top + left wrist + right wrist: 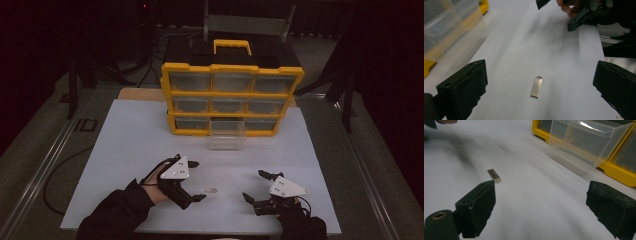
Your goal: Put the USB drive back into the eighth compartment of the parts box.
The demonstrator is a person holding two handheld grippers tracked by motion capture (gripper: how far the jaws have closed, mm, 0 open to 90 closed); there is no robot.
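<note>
Metal tab (537,86), lying flat on the white worktop (125,150) between the spread, empty fingers of the left gripper (196,181) and right gripper (256,186), is judged not yet grasped; closure on it, probably for the pulled-out clear drawer (226,135), is required next.

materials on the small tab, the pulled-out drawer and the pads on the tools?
Tab: looks like metal, satin silver, even dull sheen, crisp edges. Drawer: clear plastic, glossy; the yellow frame shows through it. Pads: black, matte, rough torn edges, probably foam or rubber.
</note>
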